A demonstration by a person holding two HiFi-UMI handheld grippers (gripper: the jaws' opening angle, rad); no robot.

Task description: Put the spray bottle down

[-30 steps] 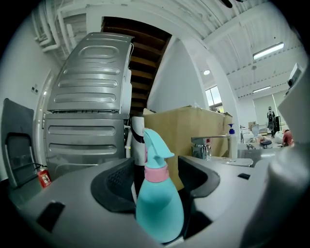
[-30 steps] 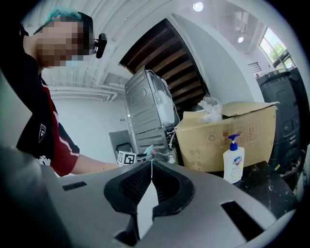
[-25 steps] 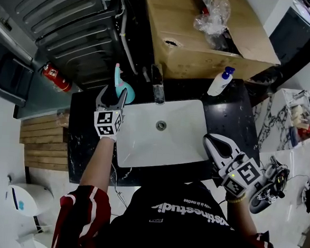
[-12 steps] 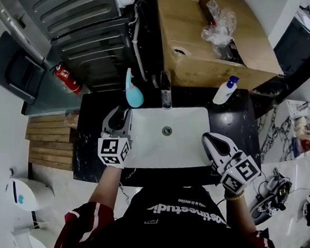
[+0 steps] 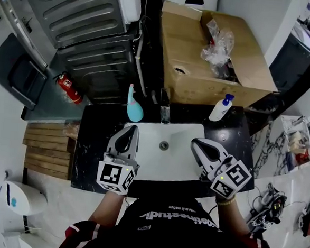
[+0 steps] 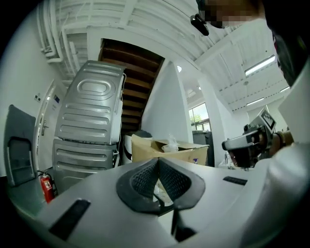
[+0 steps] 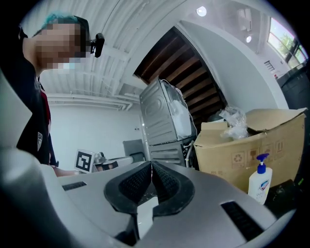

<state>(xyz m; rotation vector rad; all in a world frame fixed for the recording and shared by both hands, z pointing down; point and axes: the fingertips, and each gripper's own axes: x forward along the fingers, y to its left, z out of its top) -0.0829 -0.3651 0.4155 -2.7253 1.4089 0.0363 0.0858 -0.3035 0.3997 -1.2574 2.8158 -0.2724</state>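
- Head view: the spray bottle (image 5: pixel 134 109) stands upright at the back edge of the black counter (image 5: pixel 93 143), by the sink's (image 5: pixel 167 132) back left corner.
- My left gripper (image 5: pixel 128 134) has just brought its jaws together on nothing. It is apart from the bottle.
- My right gripper (image 5: pixel 201 147) has its jaws together too, and it is empty.
- I judge the put-down done, with nothing left.

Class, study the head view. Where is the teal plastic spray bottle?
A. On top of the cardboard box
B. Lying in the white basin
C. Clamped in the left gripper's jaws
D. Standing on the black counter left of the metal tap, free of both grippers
D: the teal plastic spray bottle stands on the black counter beside the metal tap, and the left gripper, jaws together on nothing, is apart from it.
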